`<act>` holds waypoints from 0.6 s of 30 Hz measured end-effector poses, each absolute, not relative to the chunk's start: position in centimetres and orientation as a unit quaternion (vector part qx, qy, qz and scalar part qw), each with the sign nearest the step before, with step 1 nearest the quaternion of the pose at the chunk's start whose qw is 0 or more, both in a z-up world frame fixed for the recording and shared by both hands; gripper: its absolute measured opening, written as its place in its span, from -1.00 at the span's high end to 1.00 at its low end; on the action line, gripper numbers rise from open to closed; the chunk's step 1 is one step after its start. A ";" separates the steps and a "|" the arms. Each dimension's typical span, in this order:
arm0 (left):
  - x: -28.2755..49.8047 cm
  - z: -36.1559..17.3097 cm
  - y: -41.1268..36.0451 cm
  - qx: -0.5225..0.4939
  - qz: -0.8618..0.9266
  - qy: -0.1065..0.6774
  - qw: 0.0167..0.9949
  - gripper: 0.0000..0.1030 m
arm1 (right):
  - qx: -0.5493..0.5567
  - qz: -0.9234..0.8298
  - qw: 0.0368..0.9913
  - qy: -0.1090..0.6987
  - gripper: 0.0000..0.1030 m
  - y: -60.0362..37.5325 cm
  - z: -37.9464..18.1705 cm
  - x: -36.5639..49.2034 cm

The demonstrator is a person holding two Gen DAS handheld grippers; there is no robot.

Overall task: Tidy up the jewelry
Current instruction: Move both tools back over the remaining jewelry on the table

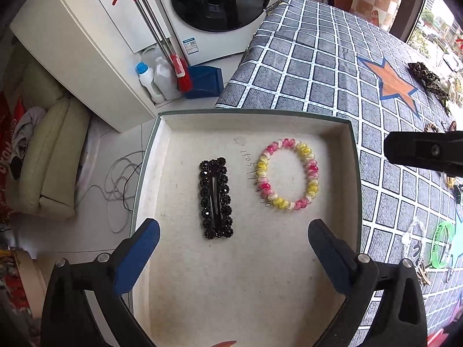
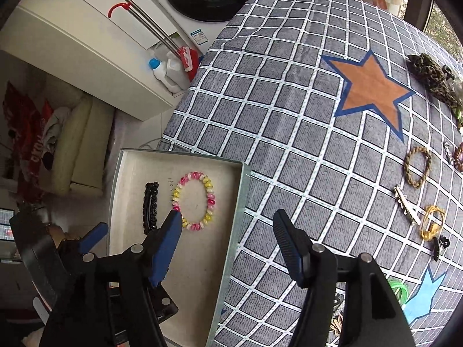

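Both grippers are wide open and empty, left gripper (image 1: 233, 238) hovering over the box (image 1: 254, 112) where the black beaded clip (image 1: 215, 198) (long axis pointing away from the jaws) sits beside the glossy pink-yellow coil tie (image 1: 290, 173). The loose stuff, like the braided ring (image 2: 417, 166) and metal clip (image 2: 406, 208) on the checked cloth (image 2: 289, 115), lies off to the right, so I'd guess the right gripper (image 2: 228, 222) is nearer for the next grab.

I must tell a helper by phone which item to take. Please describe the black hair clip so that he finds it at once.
Find the shallow box with the pale lining at the edge of the checked grey tablecloth. Two things lie inside it, apart from each other. The black hair clip is the long, straight, dark beaded one, while its neighbour is a round pink and yellow bracelet.
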State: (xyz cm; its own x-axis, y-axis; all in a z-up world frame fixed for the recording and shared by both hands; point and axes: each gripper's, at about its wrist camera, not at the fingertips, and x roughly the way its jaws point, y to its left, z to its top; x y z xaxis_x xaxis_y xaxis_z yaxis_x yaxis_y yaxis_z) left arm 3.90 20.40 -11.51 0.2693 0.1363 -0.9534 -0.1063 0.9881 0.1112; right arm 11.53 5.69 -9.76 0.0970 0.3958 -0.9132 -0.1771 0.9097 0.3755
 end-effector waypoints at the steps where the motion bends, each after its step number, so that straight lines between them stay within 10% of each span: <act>1: 3.8 -11.3 20.0 0.013 0.071 0.599 0.797 -1.00 | 0.088 0.189 0.737 0.643 -0.38 4.9 -9.7 11.3; 18: 3.1 -8.7 9.4 0.049 -0.037 0.619 0.783 -1.00 | 0.144 0.065 0.741 0.652 -0.64 -10.7 -9.4 5.4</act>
